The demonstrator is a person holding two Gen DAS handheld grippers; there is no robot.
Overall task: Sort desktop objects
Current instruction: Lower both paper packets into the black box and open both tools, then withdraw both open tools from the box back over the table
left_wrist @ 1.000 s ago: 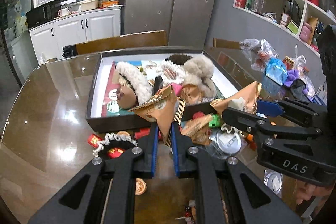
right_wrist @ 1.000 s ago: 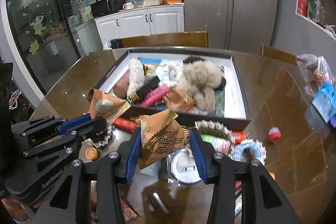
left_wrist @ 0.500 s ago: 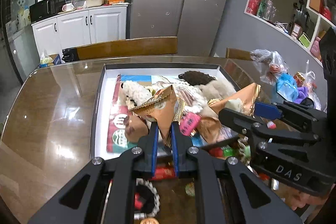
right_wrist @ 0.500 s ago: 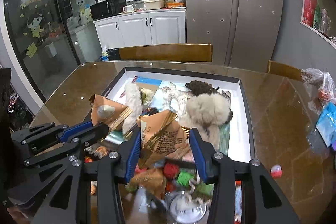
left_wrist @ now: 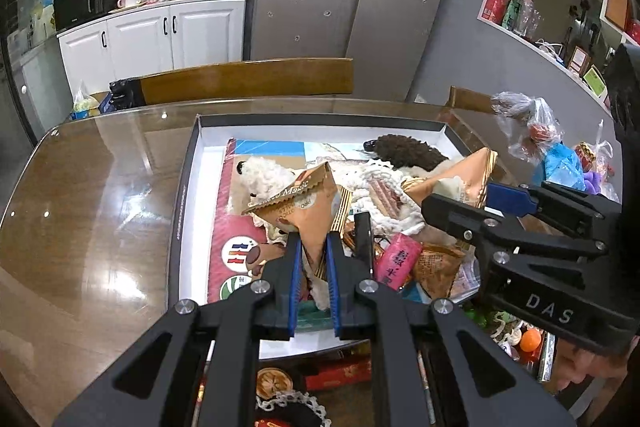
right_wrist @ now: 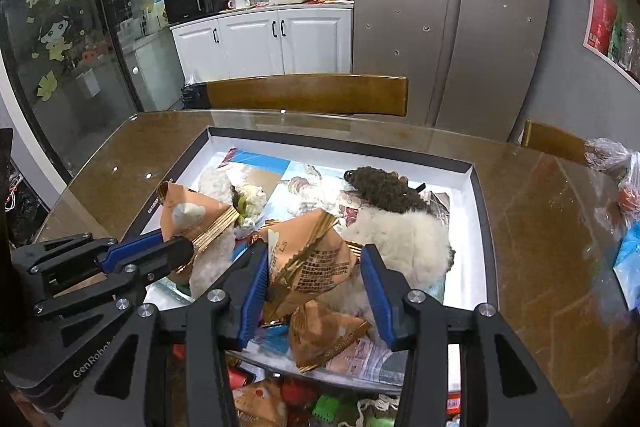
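We hold a tan triangular snack packet in each gripper above the black-walled tray (left_wrist: 182, 195) on the glass-topped table (left_wrist: 92, 211); the left gripper (left_wrist: 312, 259) is clenched on the narrow lower corner of the left packet (left_wrist: 302, 201), whose long axis runs up and away from the fingers, its broad crimped edge uppermost and tilted to the left; we read brown lettering on its face and gold striped seams along its right side; in the right wrist view the same left packet (right_wrist: 188, 215) points up and left from the blue pads; the right gripper (right_wrist: 316, 287) grasps the right packet (right_wrist: 312, 263) between widely spaced fingers, the packet lying obliquely with its gold-ribbed edge toward the upper right and small dark print on its facing panel; both packets hang over the tray's contents, among them a white plush toy (right_wrist: 404, 243), a dark curly plush toy (right_wrist: 384, 191), a pink wrapper (left_wrist: 398, 259) and a third tan packet (right_wrist: 324, 335) resting near the tray's front wall.
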